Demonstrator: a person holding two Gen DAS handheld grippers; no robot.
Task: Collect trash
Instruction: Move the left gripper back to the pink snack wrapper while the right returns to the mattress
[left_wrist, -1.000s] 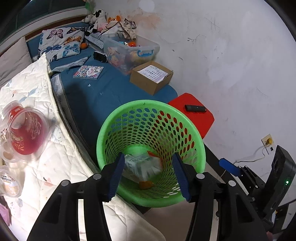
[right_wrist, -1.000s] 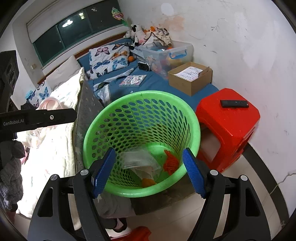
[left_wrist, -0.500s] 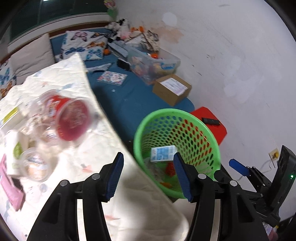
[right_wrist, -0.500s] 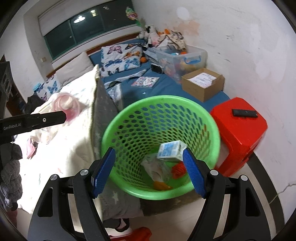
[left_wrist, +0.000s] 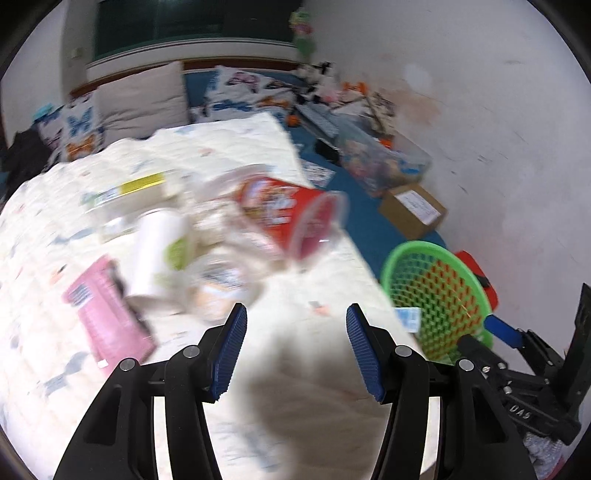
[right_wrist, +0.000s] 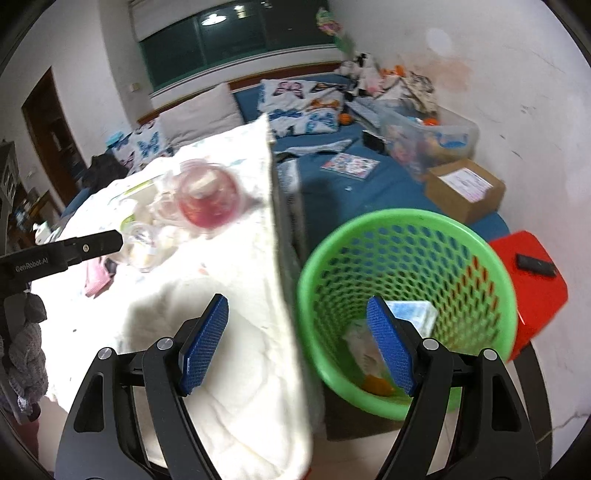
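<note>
Spread over the near half of the bed, a cream quilted blanket (left_wrist: 321, 373), its folded edge running toward the window; beyond it, blue sheet (right_wrist: 373, 192) with butterfly pillows (right_wrist: 295, 107), a clear storage bin (right_wrist: 432, 136) and a cardboard box (right_wrist: 465, 188) along the wall; standing beside the bed's corner, just next to a red stool (right_wrist: 532, 288), a green perforated trash basket (right_wrist: 402, 229), holding a blue-and-white carton (right_wrist: 413, 314), crumpled white wrapping (right_wrist: 360, 341) and an orange scrap (right_wrist: 376, 384) at the bottom; on the stool, a black remote (right_wrist: 535, 264); heaped on the blanket, well apart from the basket, the uncollected trash, blurred in the left wrist view: a red-labelled clear plastic tub (left_wrist: 291, 218) on its side, a white bottle with a green label (left_wrist: 159, 254), a pink packet (left_wrist: 107, 321), a yellow-striped box (left_wrist: 125, 190) and small clear cups too smeared to tell apart; hovering over bare blanket, left gripper (left_wrist: 293, 349), jaws parted, nothing between the pads; straddling the blanket edge and the basket rim, right gripper (right_wrist: 295, 345), jaws spreading wider, empty.
</note>
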